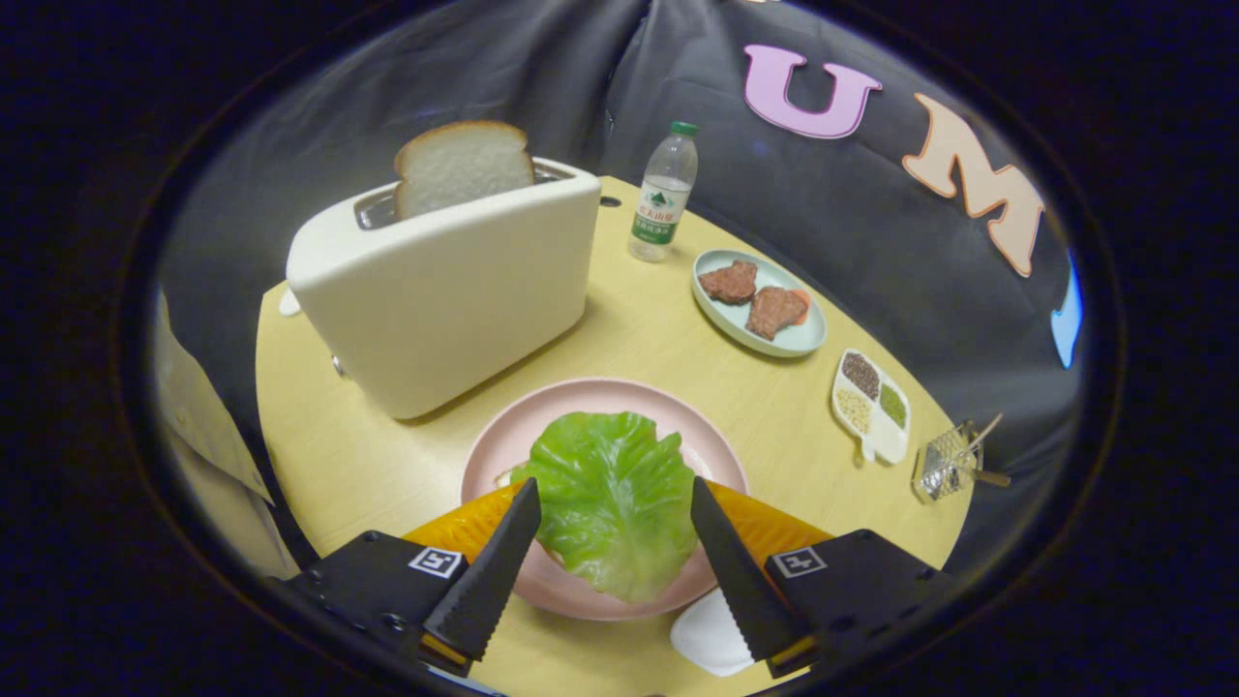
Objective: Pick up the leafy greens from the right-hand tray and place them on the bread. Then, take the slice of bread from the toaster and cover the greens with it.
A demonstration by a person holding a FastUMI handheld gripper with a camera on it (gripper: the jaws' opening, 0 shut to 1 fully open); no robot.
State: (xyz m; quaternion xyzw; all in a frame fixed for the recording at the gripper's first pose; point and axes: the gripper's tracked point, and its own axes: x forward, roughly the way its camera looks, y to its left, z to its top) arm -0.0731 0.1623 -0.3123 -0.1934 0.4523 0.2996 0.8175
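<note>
The gripper (616, 496) stands wide apart, holding nothing; the leafy greens (610, 499) lie between its fingers on the pink plate (503, 445). A bread slice (463, 165) stands upright in the toaster (455, 281).

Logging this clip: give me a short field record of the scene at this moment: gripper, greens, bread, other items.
gripper: open, fingers either side of the lettuce leaf
lettuce leaf: lying on the pink plate, covering what is under it
bread slice: upright in the toaster
beyond the plate: water bottle, meat plate, divided grain dish
stage: greens placed, bread not yet taken
</note>
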